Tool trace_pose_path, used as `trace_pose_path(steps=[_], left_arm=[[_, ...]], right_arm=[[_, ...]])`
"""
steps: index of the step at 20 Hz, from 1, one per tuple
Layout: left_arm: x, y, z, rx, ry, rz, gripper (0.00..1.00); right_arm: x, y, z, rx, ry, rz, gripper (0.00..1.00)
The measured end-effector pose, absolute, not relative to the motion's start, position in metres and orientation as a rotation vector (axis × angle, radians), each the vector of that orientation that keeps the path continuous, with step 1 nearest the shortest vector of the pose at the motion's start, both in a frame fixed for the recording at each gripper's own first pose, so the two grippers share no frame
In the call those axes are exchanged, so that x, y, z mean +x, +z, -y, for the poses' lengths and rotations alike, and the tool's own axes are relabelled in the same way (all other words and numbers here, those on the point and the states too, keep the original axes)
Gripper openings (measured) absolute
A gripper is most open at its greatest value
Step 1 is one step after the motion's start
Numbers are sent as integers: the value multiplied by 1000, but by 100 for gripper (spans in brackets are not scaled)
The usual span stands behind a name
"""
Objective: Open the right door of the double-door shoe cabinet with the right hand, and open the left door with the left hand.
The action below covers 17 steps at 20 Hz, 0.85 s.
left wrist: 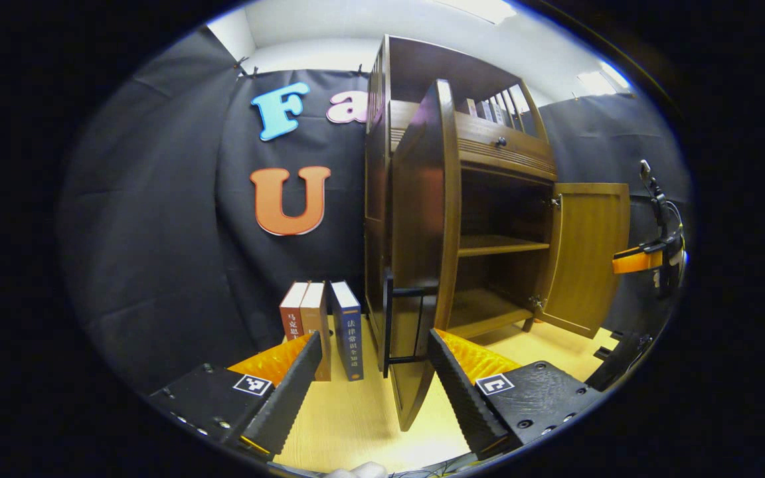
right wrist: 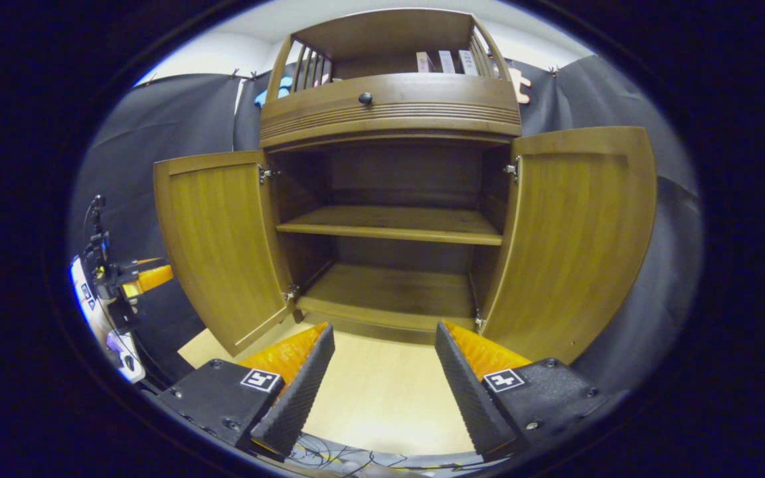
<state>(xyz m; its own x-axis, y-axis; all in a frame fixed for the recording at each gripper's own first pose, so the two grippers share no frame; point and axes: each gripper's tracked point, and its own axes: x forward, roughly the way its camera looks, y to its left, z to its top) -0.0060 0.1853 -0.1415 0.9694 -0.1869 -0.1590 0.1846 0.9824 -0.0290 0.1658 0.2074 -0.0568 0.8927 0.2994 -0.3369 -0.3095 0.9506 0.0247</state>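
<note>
Left gripper view
Tool state: the left tool (left wrist: 376, 372) has its fingers spread wide with nothing between them, hovering low over the pale wooden floor (left wrist: 356, 418).
Left door: the brown wooden left door (left wrist: 422, 252) of the brown wooden double-door shoe cabinet (left wrist: 482, 166) stands swung out, edge-on to the camera, its dark bar handle (left wrist: 399, 318) just ahead of the fingertips and apart from them.
Reason for placement: the tool sits in line with the handle but off it, which reads as a release after the pull; the door appears to hold its angle unaided.
Right door: the brown wooden right door (left wrist: 588, 255) is open on the far side, and the right tool (left wrist: 635, 260) hangs near its outer edge, not touching.
Edges and room: three upright books (left wrist: 323, 325) stand beside the cabinet flank, close behind the left door; further swing looks limited there. Floor in front of the tool is free.

Right gripper view
Tool state: the right tool (right wrist: 382, 372) is likewise spread and empty.
Doors: left door (right wrist: 220, 242) and right door (right wrist: 578, 239) both stand wide, the two inner shelves (right wrist: 389, 226) bare.
Judgement: task appears complete.
Room: open floor (right wrist: 382, 392) lies between the door edges; backing straight out looks unobstructed. The left tool (right wrist: 147, 279) waits outside the left door, well apart.
</note>
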Motion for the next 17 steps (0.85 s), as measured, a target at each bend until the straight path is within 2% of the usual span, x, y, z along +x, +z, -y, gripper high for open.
trace_pose_path(steps=[2, 3, 4, 5, 6, 8, 9, 11, 12, 13, 14, 16, 17], left_arm=[[-10, -122, -182, -13, -117, -137, 95], [-11, -113, -174, -16, -99, -131, 84], [-12, -103, -165, -14, -87, -126, 95], [-12, -91, -158, -11, -78, -109, 100], [-13, -82, -147, -20, -79, -97, 95], [-15, -64, -119, -58, -111, -66, 95], [-15, -56, -109, -66, -118, -60, 100], [-11, -45, -97, -82, -102, -55, 100], [-7, -45, -91, -97, -90, -62, 95], [-7, -42, -85, -110, -81, -72, 95], [-7, -42, -83, -109, -61, -79, 100], [-4, -33, -79, -103, -29, -60, 95], [-5, -32, -73, -100, -20, -59, 100]], right_arm=[[168, -53, -206, -28, 317, -327, 96], [170, -50, -205, -24, 317, -320, 96], [170, -48, -205, -17, 317, -312, 96], [170, -44, -205, -9, 319, -301, 96], [170, -41, -204, -4, 317, -291, 96], [171, -34, -202, 6, 307, -271, 96], [171, -31, -199, 12, 298, -263, 96], [172, -26, -195, 24, 285, -250, 98], [171, -24, -194, 27, 280, -243, 96], [171, -21, -191, 29, 271, -237, 98], [170, -18, -188, 30, 262, -230, 98], [169, -14, -182, 29, 239, -213, 97], [169, -13, -178, 31, 228, -208, 96]])
